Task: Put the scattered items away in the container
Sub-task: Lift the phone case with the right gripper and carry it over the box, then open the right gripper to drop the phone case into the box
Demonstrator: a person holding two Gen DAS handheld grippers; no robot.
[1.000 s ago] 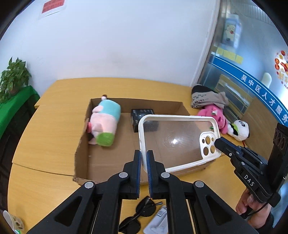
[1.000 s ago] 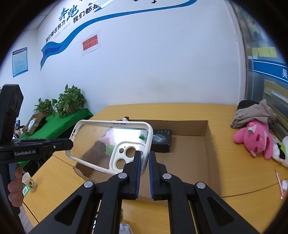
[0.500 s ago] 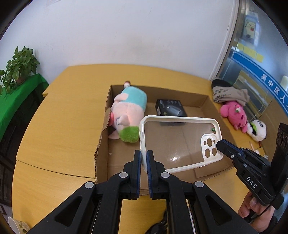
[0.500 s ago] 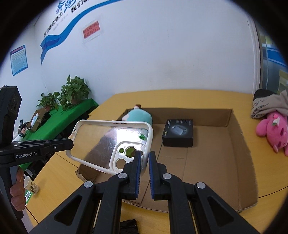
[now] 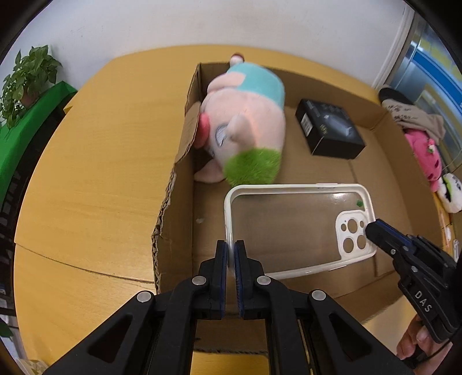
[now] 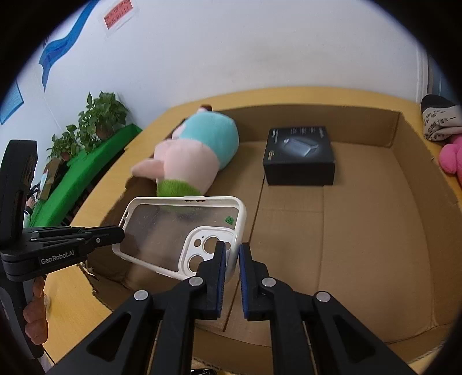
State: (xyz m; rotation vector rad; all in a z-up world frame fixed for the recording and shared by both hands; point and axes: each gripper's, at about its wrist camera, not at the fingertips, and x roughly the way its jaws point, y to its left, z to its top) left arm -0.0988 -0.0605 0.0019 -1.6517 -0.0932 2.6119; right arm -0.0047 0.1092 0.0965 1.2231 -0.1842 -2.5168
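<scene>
Together the left gripper [image 5: 231, 248] and right gripper [image 6: 230, 253] pinch opposite ends of the phone case [image 5: 300, 228], held above the floor of the cardboard box [image 6: 375, 230]. Only the left view shows the panda toy [image 5: 452, 196]; only the right, a red wall notice [image 6: 119, 13].

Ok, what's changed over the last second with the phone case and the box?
Both grippers have carried the phone case down from above the front wall to low inside the cardboard box, near the plush toy's green end. The left gripper and right gripper stay clamped on opposite ends; nothing released. The plush and black box haven't moved.
</scene>
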